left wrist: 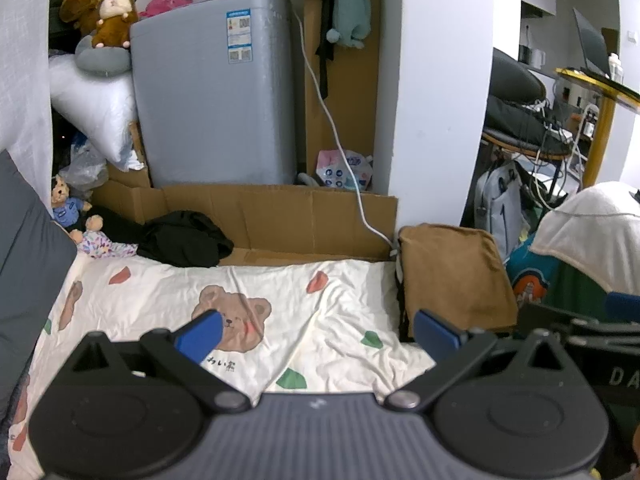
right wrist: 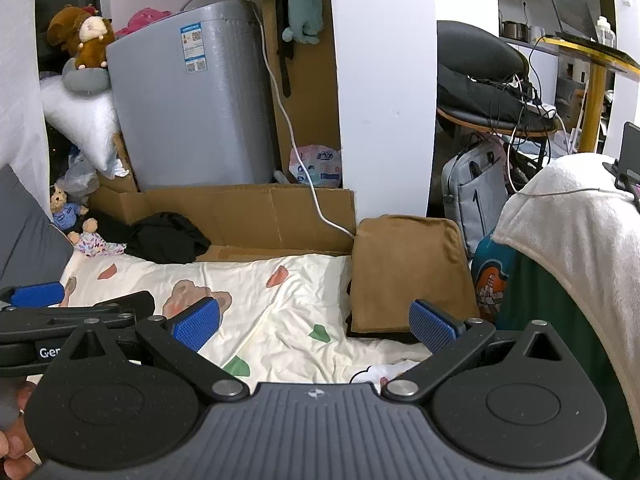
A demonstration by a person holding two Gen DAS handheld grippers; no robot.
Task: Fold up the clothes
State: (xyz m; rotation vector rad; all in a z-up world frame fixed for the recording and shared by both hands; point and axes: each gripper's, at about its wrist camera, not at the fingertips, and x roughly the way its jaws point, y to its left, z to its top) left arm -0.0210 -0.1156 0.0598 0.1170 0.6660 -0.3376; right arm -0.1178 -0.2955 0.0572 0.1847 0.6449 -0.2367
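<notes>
A black garment (left wrist: 184,238) (right wrist: 170,238) lies crumpled at the far edge of the bed, on the cream bear-print sheet (left wrist: 280,300) (right wrist: 272,300). A folded brown garment (left wrist: 456,276) (right wrist: 408,268) rests at the sheet's right edge. My left gripper (left wrist: 318,336) hovers open above the sheet, well short of both garments, nothing between its blue pads (left wrist: 200,338). My right gripper (right wrist: 314,326) is also open and empty, its right pad (right wrist: 434,326) near the brown garment's front edge. The left gripper's body shows at the left of the right wrist view.
A grey washing machine (left wrist: 216,92) and flattened cardboard (left wrist: 280,216) stand behind the bed. Plush toys (left wrist: 88,232) sit at the far left, a grey pillow (left wrist: 28,248) at the left. A white towel (right wrist: 580,232) over a green item rises on the right. A white cable (left wrist: 340,152) hangs down.
</notes>
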